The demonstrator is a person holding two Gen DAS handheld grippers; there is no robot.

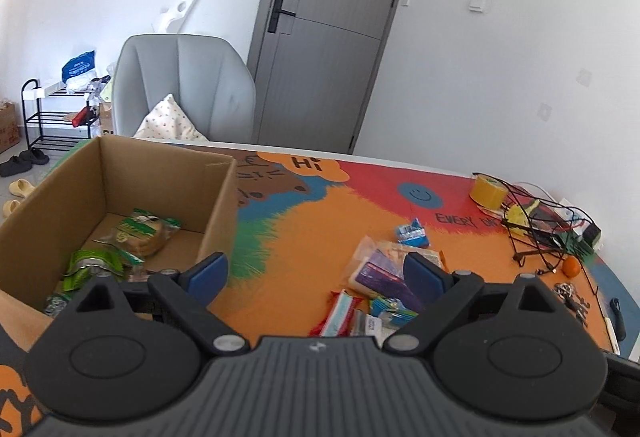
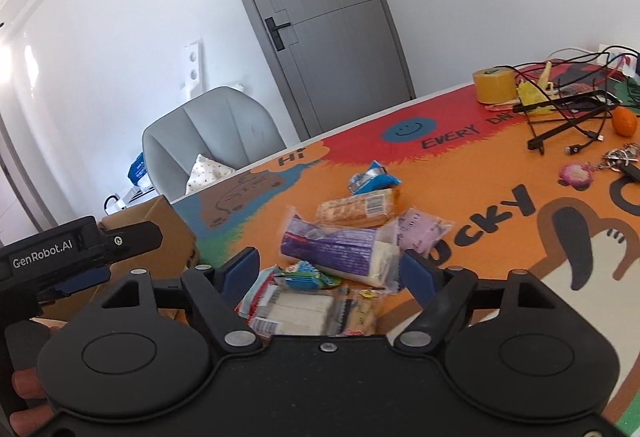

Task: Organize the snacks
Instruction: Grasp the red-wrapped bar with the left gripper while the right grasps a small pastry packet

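A heap of snack packets [image 2: 344, 249] lies on the colourful table mat [image 2: 480, 173]: a purple-labelled sandwich pack [image 2: 336, 251], a wrapped cake slice [image 2: 356, 211], a blue packet [image 2: 372, 177], a pale purple pouch [image 2: 424, 233]. My right gripper [image 2: 330, 271] hovers over the near side of the heap, open, nothing pressed between its blue pads [image 2: 240, 269]. A cardboard box [image 1: 120, 197] at the left holds green-wrapped packets [image 1: 140, 233]. My left gripper [image 1: 316, 275] is open and empty between the box and the heap [image 1: 384, 277]. The left gripper's body [image 2: 72, 257] shows at the left in the right wrist view.
A yellow tape roll [image 2: 494, 85], a black wire rack with cables [image 2: 568, 109], an orange fruit [image 2: 625, 121] and keys with a pink charm [image 2: 576, 173] sit at the table's far right. A grey chair [image 1: 184, 89] with a cushion stands behind the table, before a grey door [image 1: 332, 33].
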